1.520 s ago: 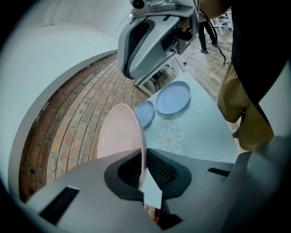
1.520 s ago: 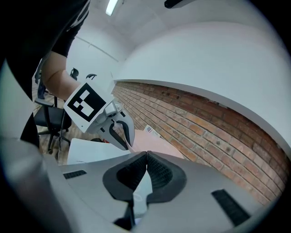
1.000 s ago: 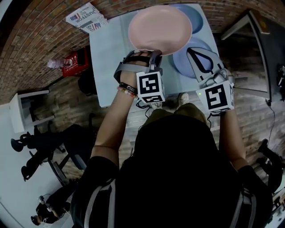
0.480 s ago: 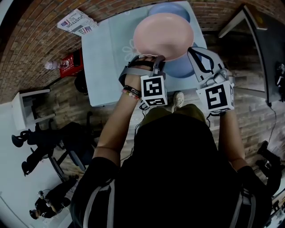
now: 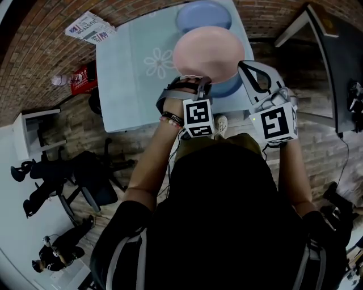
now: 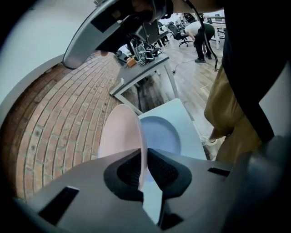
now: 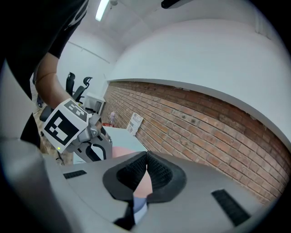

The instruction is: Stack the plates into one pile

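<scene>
A pink plate [image 5: 207, 51] hangs tilted above the table, and my left gripper [image 5: 195, 79] is shut on its near rim. In the left gripper view the plate's edge [image 6: 122, 136] stands between the closed pads [image 6: 159, 170]. Mostly hidden under the pink plate lies a blue plate [image 5: 231, 86], also seen on the table in the left gripper view [image 6: 157, 136]. A second blue plate [image 5: 204, 16] lies at the far edge. My right gripper [image 5: 245, 65] hovers shut and empty just right of the pink plate, its tips touching [image 7: 146, 157].
The pale blue table [image 5: 130, 85] has a flower print [image 5: 159, 59] on its left half. Printed papers [image 5: 88, 27] and a red object [image 5: 82, 79] lie on the brick floor to the left. A dark desk [image 5: 340, 68] stands to the right, office chairs [image 5: 85, 181] near left.
My left gripper has carried the pink plate off the far blue plate, toward me and over the near blue plate. The far blue plate now shows fully. The right gripper stays beside it.
</scene>
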Action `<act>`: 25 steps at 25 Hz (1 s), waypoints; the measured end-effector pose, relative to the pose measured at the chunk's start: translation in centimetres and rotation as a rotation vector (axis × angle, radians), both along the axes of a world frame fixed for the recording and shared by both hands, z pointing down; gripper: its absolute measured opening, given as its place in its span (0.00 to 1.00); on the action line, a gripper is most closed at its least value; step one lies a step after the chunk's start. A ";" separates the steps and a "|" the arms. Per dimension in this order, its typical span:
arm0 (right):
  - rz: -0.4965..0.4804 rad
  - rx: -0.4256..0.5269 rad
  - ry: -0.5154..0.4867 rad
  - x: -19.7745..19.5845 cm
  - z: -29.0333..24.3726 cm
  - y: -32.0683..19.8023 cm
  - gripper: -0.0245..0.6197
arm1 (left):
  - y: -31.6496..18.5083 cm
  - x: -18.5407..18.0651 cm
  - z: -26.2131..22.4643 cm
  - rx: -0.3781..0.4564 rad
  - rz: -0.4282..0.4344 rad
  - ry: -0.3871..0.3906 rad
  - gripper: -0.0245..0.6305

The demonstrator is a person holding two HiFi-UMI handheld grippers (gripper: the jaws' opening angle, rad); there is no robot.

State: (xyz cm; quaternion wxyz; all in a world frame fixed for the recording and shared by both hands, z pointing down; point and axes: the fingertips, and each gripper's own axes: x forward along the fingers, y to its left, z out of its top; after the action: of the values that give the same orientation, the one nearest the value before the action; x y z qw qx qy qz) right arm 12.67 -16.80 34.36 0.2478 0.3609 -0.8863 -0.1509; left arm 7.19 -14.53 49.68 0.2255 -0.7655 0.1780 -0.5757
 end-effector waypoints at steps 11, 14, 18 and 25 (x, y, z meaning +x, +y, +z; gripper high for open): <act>-0.033 -0.008 0.017 -0.1 1.1 -0.1 0.09 | 1.9 0.7 3.7 -0.089 0.002 -0.019 0.10; -0.032 -0.014 0.018 -0.1 1.4 0.0 0.09 | 2.5 0.9 4.6 -0.113 0.001 -0.015 0.11; -0.035 -0.019 0.013 0.0 1.6 0.1 0.09 | 3.1 1.2 5.8 -0.146 0.011 -0.017 0.11; -0.043 -0.029 0.013 -0.3 1.8 0.2 0.09 | 3.6 1.1 6.8 -0.153 0.025 -0.031 0.12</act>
State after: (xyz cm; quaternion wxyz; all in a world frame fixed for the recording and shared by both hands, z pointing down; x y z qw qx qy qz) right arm 12.33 -16.57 36.21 0.2557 0.3372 -0.8943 -0.1457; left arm 8.32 -10.94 56.43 0.1763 -0.7735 0.1207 -0.5967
